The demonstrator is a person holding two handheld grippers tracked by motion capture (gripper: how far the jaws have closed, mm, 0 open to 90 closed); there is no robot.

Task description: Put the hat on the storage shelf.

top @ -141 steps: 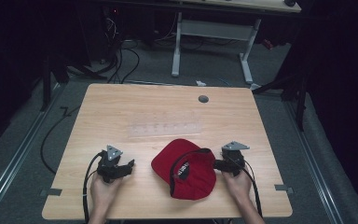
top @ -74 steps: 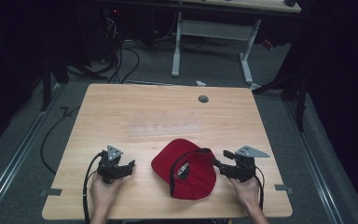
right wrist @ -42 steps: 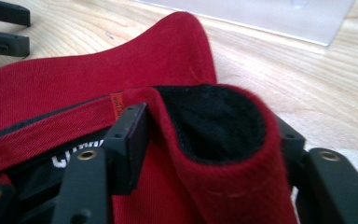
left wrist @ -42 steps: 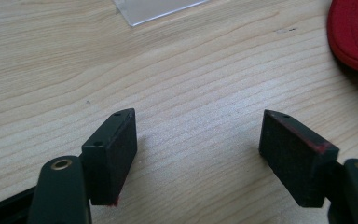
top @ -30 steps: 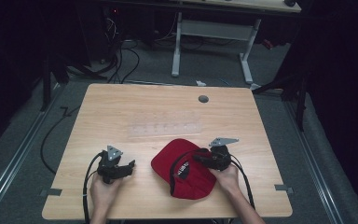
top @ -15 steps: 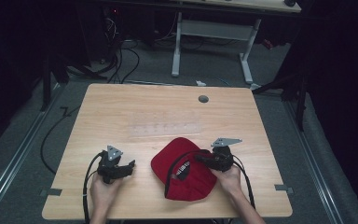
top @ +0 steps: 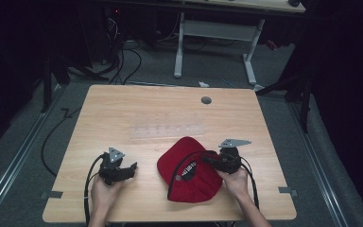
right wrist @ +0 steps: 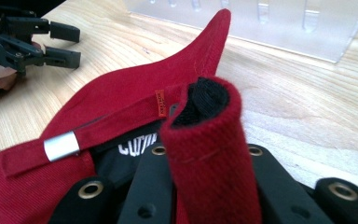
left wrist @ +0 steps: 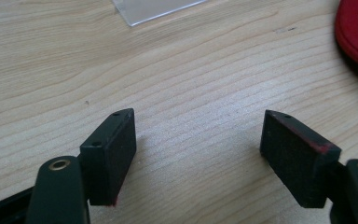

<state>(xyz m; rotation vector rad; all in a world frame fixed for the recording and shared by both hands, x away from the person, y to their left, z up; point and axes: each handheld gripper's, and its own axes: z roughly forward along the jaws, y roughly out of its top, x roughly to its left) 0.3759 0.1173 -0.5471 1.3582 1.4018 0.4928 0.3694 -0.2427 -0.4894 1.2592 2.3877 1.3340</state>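
Wooden table [top: 123, 109] bears red cap [top: 189, 182], clear tray [top: 168, 128] behind.

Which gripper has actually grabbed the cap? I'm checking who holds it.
The right gripper: it is shut on the red cap, pinching a fold of its rim. The left gripper is open over bare table.
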